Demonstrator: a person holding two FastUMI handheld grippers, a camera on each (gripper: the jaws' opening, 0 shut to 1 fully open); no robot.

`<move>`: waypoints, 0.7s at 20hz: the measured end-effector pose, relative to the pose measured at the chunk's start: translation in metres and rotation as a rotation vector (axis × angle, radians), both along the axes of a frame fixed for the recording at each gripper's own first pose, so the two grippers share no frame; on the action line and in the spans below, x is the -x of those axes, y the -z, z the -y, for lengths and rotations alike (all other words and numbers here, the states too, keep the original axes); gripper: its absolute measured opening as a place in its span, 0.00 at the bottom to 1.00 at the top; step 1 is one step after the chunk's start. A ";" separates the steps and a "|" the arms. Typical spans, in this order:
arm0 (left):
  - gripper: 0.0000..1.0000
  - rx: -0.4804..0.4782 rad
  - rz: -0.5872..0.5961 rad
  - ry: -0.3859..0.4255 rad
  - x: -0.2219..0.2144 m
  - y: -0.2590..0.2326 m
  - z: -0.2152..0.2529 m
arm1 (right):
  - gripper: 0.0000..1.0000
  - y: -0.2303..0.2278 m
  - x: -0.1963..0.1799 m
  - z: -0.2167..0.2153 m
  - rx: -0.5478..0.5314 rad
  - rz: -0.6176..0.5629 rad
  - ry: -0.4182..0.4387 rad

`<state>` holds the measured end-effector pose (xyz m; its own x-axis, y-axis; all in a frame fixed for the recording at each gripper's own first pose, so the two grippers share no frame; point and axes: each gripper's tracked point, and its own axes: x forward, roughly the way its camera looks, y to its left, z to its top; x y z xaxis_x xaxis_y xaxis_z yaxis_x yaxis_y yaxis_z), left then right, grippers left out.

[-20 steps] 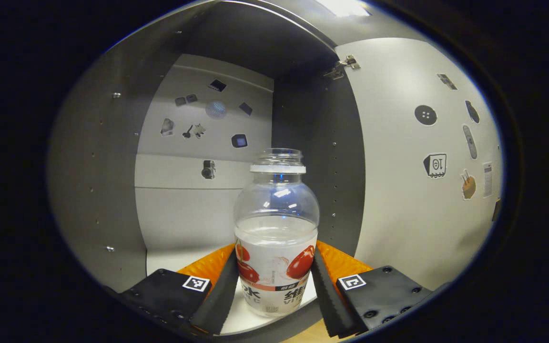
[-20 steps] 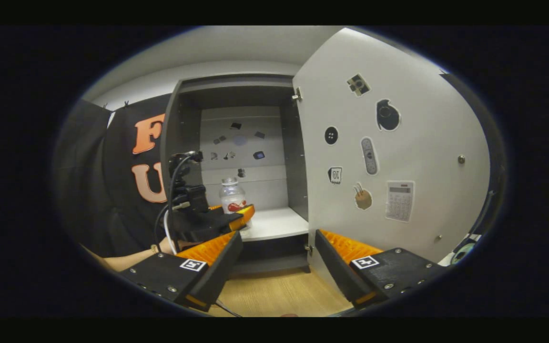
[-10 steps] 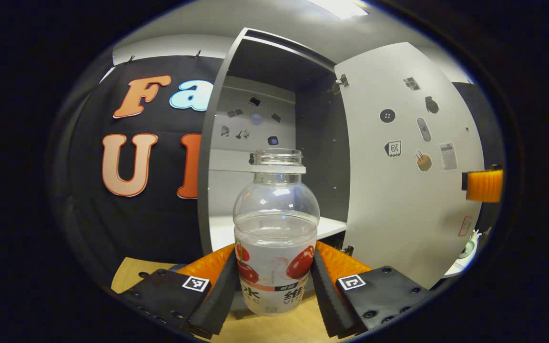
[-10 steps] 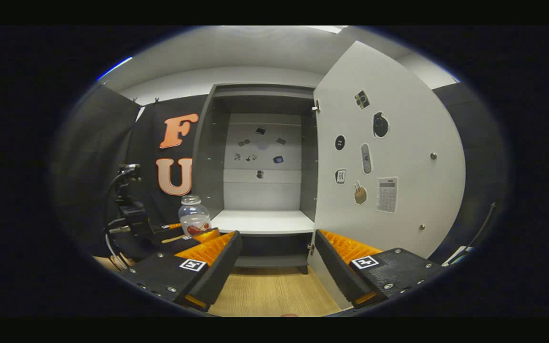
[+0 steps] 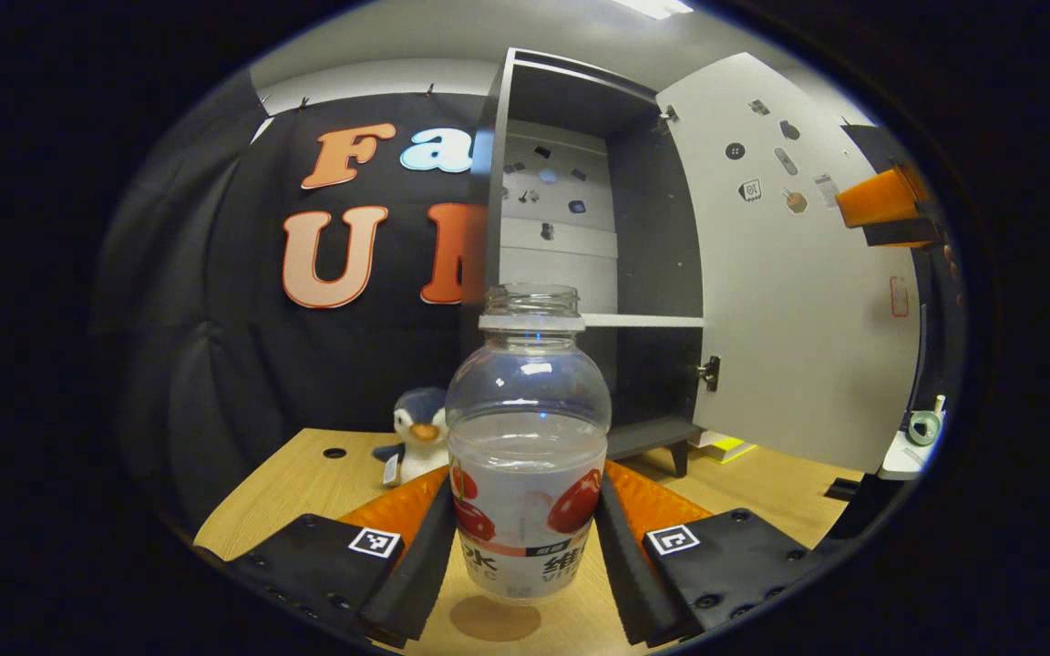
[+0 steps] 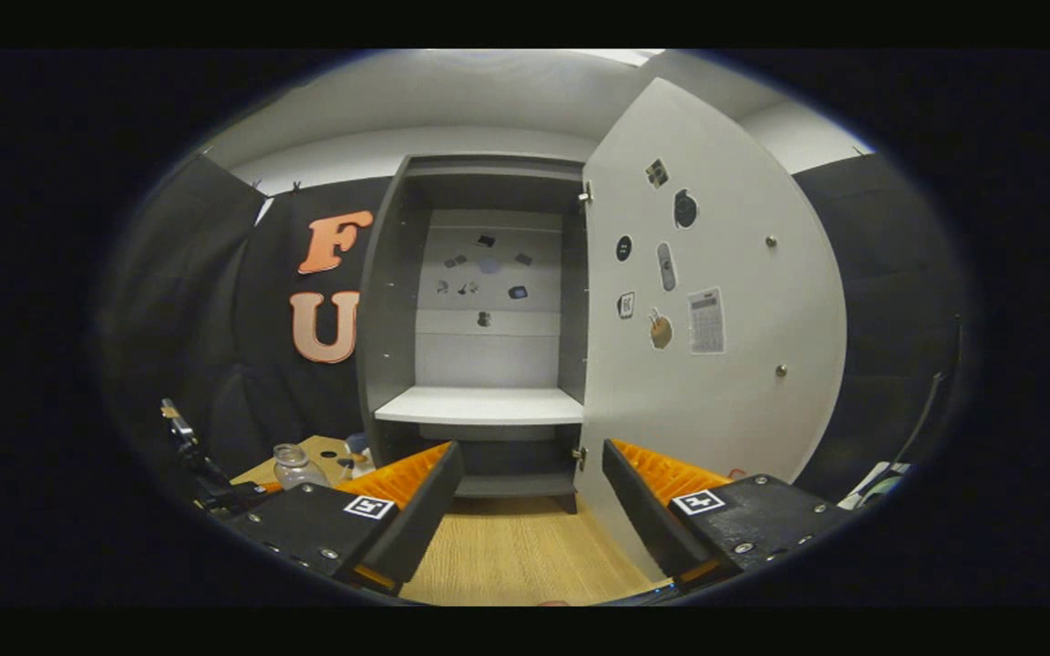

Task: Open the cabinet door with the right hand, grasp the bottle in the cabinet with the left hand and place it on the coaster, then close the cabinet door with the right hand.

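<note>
My left gripper (image 5: 525, 551) is shut on a clear bottle (image 5: 528, 437) with a white collar, no cap and a red-fruit label. The bottle hangs just above a round brown coaster (image 5: 494, 619) on the wooden table (image 5: 306, 492). The grey cabinet (image 5: 580, 228) stands behind with its white door (image 5: 798, 301) swung wide open. My right gripper (image 6: 532, 506) is open and holds nothing, facing the cabinet's bare shelf (image 6: 479, 405) and the door's (image 6: 716, 319) inner side. In the right gripper view the bottle (image 6: 293, 463) shows low at the left.
A small penguin toy (image 5: 416, 433) sits on the table left of the bottle. The other gripper's fingers (image 5: 880, 200) show at the far right of the left gripper view. A roll of tape (image 5: 924, 426) lies at the right edge.
My left gripper has carried the bottle out of the cabinet, leftward and down to just above the coaster. The right gripper has drawn back a little from the cabinet, still open.
</note>
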<state>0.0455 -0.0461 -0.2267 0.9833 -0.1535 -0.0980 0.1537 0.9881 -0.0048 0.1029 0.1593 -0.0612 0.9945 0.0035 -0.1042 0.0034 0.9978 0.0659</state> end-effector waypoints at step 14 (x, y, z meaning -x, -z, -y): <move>0.84 0.052 -0.054 -0.039 -0.009 0.103 -0.025 | 0.95 0.030 0.004 -0.037 0.025 -0.061 0.035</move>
<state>0.0548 -0.0211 -0.3297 0.9820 -0.1217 -0.1442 0.1135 0.9915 -0.0634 0.0989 0.1965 -0.0910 0.9858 -0.0346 -0.1642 0.0417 0.9983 0.0400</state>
